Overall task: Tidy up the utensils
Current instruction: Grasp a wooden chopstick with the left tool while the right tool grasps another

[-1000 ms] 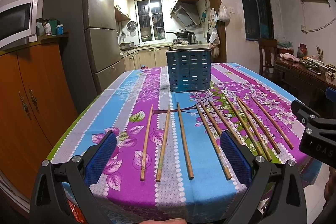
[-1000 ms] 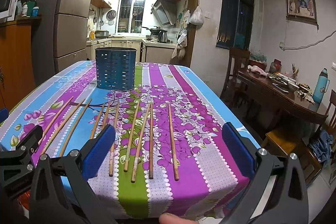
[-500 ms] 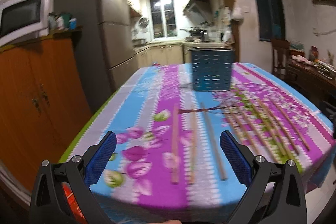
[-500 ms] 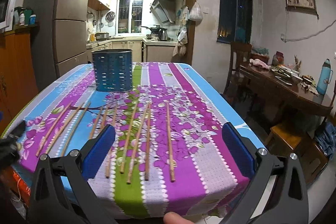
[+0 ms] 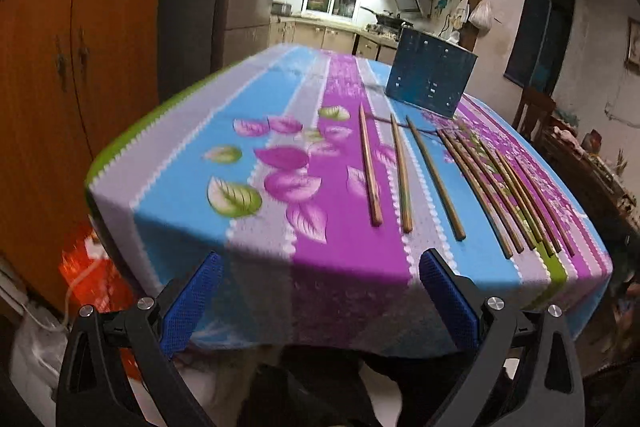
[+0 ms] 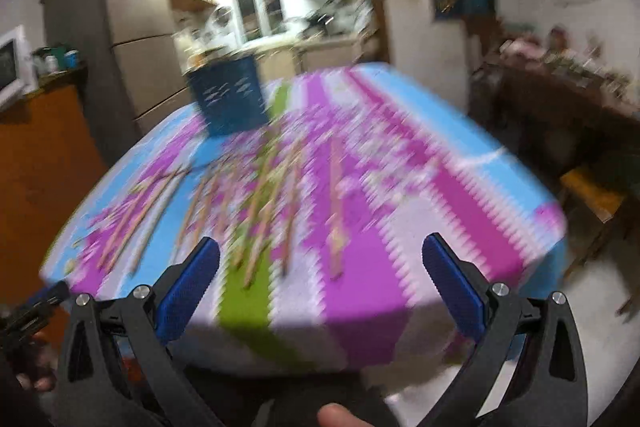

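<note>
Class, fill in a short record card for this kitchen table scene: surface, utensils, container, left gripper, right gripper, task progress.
surface: table under a striped, leaf-patterned cloth
utensils: wooden chopsticks lying loose in a row near the front edge
container: blue perforated holder, upright at the far end, apart from the chopsticks
left gripper: open, empty, short of the table edge
right gripper: open, empty; view blurred
task progress: no chopstick picked up yet
</note>
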The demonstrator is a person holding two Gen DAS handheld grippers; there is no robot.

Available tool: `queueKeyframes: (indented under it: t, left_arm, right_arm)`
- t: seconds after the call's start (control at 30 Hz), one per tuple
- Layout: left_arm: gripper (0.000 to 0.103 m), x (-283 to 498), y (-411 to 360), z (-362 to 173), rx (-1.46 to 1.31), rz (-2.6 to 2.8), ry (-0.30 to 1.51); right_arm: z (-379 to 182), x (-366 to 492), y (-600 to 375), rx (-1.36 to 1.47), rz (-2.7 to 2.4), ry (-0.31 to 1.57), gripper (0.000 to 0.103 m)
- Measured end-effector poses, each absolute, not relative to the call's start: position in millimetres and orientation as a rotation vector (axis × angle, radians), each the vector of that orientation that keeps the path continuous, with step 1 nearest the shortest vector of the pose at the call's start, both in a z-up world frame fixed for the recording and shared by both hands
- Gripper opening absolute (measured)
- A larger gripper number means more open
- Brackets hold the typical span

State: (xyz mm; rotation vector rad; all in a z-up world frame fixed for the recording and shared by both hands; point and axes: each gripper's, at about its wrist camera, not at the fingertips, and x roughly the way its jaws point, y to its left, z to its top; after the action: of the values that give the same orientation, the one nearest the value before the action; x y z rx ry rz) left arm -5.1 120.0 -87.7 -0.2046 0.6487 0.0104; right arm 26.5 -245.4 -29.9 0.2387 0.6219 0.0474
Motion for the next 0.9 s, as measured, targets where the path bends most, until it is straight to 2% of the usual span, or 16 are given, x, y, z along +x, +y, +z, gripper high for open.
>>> queueKeyframes:
  t: [0.2,0.33,0.4,0.47,0.53,0.57,0.6,0.63,0.7,0.73,0.9]
  left_arm:
    - [0.099,-12.2,132.0,-86.4,-0.344,-0.166,0.600]
    - [0.099,-8.5,116.5,-79.3,-0.220,-0.135,0.594]
    - [0.099,-4.1,109.9,-73.6,-0.158,-0.137,0.564]
    - [0.096,2.3,103.0,-71.0,-0.074,-0.143,0.555]
    - [0.084,8.1,96.7,-72.1,0.000,-0.148,0.565]
    - [0.082,9.7,95.4,-72.9,0.019,-0.153,0.570]
    - [0.077,13.2,93.9,-74.1,0.041,-0.156,0.579]
    - [0.069,17.0,91.3,-76.6,0.064,-0.168,0.590]
    - [0.061,23.4,88.2,-80.5,0.087,-0.191,0.604]
    - [0.055,27.4,86.4,-82.8,0.094,-0.200,0.611]
    - [0.047,46.3,81.8,-93.4,0.118,-0.228,0.637]
  right_arm:
    - [-39.1,15.1,-275.9,0.444,0.038,0.625,0.098]
    - [-37.9,12.3,-287.5,0.450,0.003,0.607,0.097]
    - [-36.5,21.3,-281.4,0.369,0.007,0.618,0.077]
    - [-38.6,29.6,-274.7,0.290,0.025,0.635,0.067]
    - [-43.9,33.6,-268.8,0.233,0.058,0.654,0.056]
    - [-46.7,34.9,-266.3,0.217,0.066,0.664,0.046]
    - [-50.8,36.7,-263.7,0.193,0.070,0.676,0.036]
    - [-54.8,38.2,-261.2,0.171,0.074,0.689,0.030]
    - [-61.1,40.7,-257.4,0.139,0.082,0.705,0.015]
    - [-62.9,41.3,-255.7,0.128,0.088,0.709,0.013]
    - [-65.3,41.4,-246.5,0.074,0.112,0.704,0.009]
